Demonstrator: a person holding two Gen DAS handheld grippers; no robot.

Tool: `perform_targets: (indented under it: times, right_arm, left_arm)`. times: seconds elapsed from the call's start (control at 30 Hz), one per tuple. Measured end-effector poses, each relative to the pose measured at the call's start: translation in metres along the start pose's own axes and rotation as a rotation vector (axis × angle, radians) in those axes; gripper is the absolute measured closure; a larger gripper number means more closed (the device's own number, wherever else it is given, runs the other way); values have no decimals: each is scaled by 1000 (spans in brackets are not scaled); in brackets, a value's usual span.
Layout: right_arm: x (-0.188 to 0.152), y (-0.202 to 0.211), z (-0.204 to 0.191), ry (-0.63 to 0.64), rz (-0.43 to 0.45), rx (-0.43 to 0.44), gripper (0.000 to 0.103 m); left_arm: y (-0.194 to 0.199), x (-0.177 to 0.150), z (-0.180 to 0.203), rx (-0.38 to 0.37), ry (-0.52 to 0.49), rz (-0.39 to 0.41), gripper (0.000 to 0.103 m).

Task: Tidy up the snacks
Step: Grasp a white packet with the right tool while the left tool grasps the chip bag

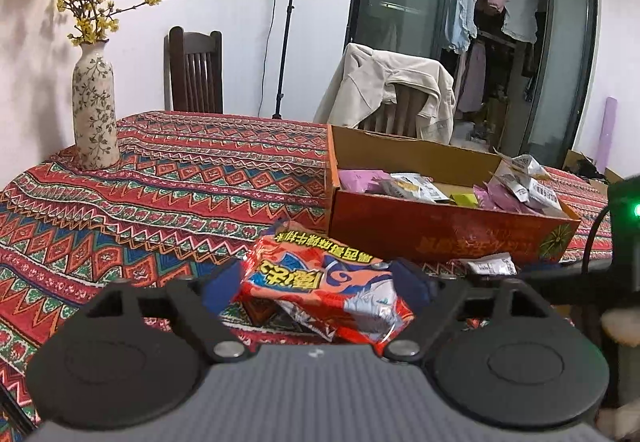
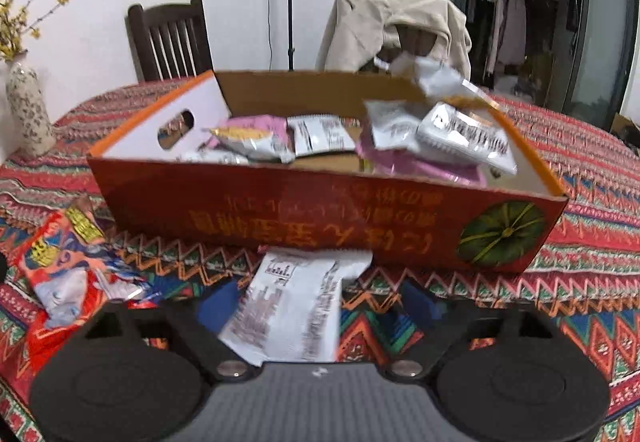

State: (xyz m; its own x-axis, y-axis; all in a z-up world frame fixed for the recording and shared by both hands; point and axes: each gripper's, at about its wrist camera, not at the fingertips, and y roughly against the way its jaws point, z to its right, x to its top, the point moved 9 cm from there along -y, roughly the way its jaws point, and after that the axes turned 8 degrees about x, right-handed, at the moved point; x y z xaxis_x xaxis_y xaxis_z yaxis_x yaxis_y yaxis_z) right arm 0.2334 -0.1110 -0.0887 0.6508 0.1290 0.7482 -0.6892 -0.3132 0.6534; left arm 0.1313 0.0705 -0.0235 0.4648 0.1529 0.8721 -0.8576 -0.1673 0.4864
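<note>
Red snack packet (image 1: 320, 294) lies on the counter (image 1: 160, 182) between the gaping left tongs (image 1: 316, 282), pads apparently clear. White packet (image 2: 292, 306) sits between the right tongs (image 2: 316, 306), half-closed; contact unclear. Both look light, crinkly, slippery: pinch mid-body. Box (image 2: 320, 210) just beyond.

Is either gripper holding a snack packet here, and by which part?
Neither, as far as shows. The left gripper is open around the red packet; the right gripper straddles the white packet with one finger clear.
</note>
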Motion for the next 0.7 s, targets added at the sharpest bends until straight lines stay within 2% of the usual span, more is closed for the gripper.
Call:
perform_targets:
  times: [0.03,0.07,0.13,0.2,0.5,0.6,0.7]
  right_arm:
    - [-2,0,1,-1,-4,5,50]
    - [-3,1,3,-5,-6,9,56]
    - [-4,6,9,-15,3,21,59]
    - [-5,14,16,-22,19,42,60]
    - [-4,55,63,-16,158,14,62]
    - [-10,55,72,-44,175,27,61]
    - [-16,50,77,-51,165,1,61]
  left_arm:
    - [-1,2,1,9,6,-5,0]
    - [-2,4,2,20,12,-8,0]
    - [-5,6,7,29,17,-25,0]
    - [-10,8,12,31,32,-44,0]
    - [-40,8,31,117,81,-140,0]
    - [-53,10,33,173,92,-170,0]
    - [-65,10,34,253,91,-219,0]
